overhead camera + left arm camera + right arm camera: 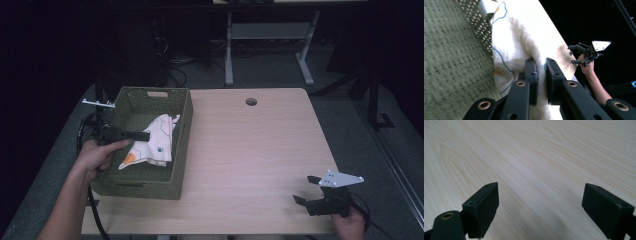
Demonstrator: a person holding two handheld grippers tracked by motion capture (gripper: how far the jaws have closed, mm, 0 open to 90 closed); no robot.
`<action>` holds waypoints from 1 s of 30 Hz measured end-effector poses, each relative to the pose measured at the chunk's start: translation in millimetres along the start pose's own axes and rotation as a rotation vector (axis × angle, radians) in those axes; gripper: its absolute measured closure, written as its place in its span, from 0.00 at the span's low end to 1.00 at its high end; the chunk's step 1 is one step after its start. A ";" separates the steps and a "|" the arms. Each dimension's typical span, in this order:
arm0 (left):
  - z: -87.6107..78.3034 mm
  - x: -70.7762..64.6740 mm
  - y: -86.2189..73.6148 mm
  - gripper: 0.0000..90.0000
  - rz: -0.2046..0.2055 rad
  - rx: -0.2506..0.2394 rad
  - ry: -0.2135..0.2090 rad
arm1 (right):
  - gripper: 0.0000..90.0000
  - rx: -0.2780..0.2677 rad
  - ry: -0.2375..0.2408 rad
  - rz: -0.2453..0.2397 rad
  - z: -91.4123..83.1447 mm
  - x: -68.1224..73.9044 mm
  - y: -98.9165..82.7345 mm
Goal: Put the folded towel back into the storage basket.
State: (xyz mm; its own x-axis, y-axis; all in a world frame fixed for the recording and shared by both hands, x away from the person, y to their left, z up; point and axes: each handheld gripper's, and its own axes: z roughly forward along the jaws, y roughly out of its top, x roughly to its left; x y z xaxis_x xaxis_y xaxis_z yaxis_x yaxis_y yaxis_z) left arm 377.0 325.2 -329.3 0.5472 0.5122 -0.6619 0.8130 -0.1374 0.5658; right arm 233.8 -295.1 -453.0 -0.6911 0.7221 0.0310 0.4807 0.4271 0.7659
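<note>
Darkness hides the room; left tool (541, 65) pinches cloth (519, 37), right tool (540, 202) gapes empty.

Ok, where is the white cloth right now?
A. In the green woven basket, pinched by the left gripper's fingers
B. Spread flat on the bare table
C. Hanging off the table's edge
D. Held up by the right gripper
A: the white cloth lies inside the green woven basket, and the left gripper has its fingers closed on a fold of it, while the right gripper rests open over bare table.
</note>
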 end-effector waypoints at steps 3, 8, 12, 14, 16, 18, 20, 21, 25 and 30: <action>-0.3 7.3 0.7 0.91 0.002 0.011 0.016 | 0.15 -0.001 -0.001 -0.001 0.9 0.2 0.2; 3.4 13.8 -0.2 0.91 0.017 0.044 0.034 | 0.15 0.002 -0.011 0.000 0.6 -1.8 0.0; 5.4 18.7 2.1 0.91 0.027 0.083 0.072 | 0.15 0.001 -0.017 0.007 0.3 -3.6 -1.0; 7.5 22.4 3.0 0.91 0.025 0.097 0.078 | 0.15 0.001 -0.021 0.010 -0.1 -4.9 -1.3; 14.8 26.2 4.6 0.91 0.105 0.130 0.158 | 0.15 0.003 -0.023 0.018 0.3 -5.9 -1.5; 19.2 26.0 5.4 0.81 0.160 0.146 0.241 | 0.15 0.005 -0.023 0.016 0.9 -6.4 -1.5; 24.9 25.8 7.5 0.70 0.226 0.162 0.401 | 0.15 0.014 -0.025 0.017 2.4 -6.6 -1.2; 26.6 26.4 8.2 0.68 0.235 0.167 0.425 | 0.15 0.017 -0.026 0.014 3.2 -6.6 -1.1; 33.7 25.5 8.4 0.62 0.225 0.201 0.452 | 0.15 0.024 -0.022 0.008 4.6 -4.5 -0.7; 40.6 24.4 6.6 0.67 0.208 0.228 0.466 | 0.15 0.013 -0.019 -0.001 3.8 -5.0 -0.3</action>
State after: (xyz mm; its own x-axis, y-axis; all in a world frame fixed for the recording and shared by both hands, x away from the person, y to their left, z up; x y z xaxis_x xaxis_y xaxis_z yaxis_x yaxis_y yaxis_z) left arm 403.8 302.4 -361.7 0.5969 0.7682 -0.2316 0.7482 -0.4287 0.5064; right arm 239.2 -296.8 -455.8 -0.6815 0.7316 0.0180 0.4870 0.4350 0.7573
